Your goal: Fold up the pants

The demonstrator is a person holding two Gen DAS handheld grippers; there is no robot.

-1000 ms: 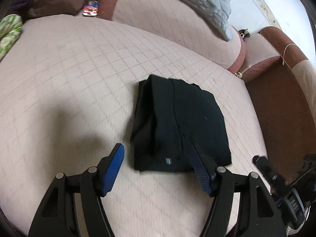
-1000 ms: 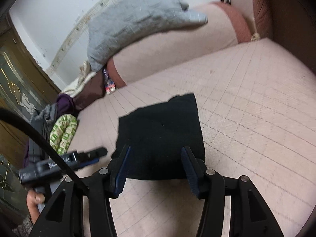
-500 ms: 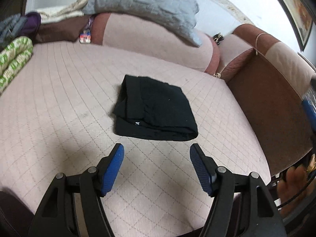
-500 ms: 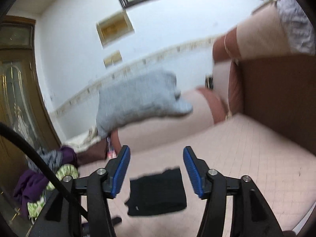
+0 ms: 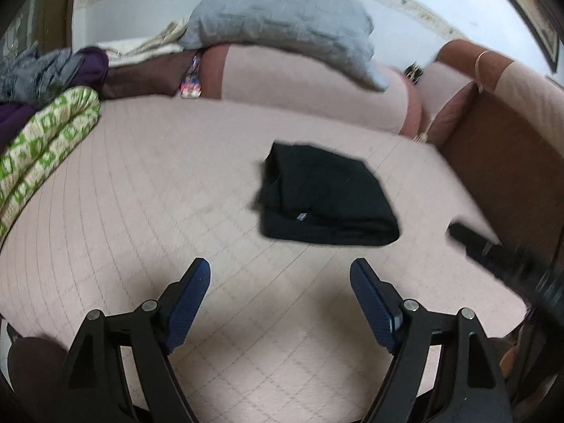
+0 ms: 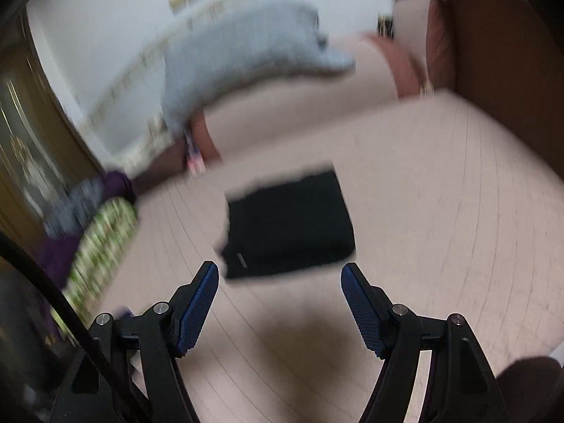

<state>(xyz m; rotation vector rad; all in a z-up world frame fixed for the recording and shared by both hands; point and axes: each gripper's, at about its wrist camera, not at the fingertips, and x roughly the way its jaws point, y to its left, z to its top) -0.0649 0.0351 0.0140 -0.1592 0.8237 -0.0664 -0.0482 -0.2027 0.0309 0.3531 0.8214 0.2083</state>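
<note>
The black pants [image 5: 326, 195] lie folded into a compact rectangle on the pink quilted sofa seat [image 5: 141, 211]. They also show in the right wrist view [image 6: 289, 225], blurred by motion. My left gripper [image 5: 280, 278] is open and empty, held back from the near edge of the pants. My right gripper [image 6: 280, 278] is open and empty, just short of the pants' near edge. Its dark tip [image 5: 493, 250] shows at the right edge of the left wrist view.
A grey quilted blanket [image 5: 282, 24] drapes over the sofa back. A green patterned roll [image 5: 46, 141] and purple and grey clothes [image 5: 53, 70] sit at the left end. The brown sofa arm [image 5: 511, 162] rises at the right.
Both grippers have pulled back from the folded pants, which stay put. The right wrist camera swung up toward the wall and has tilted down again. Both stayed open.
</note>
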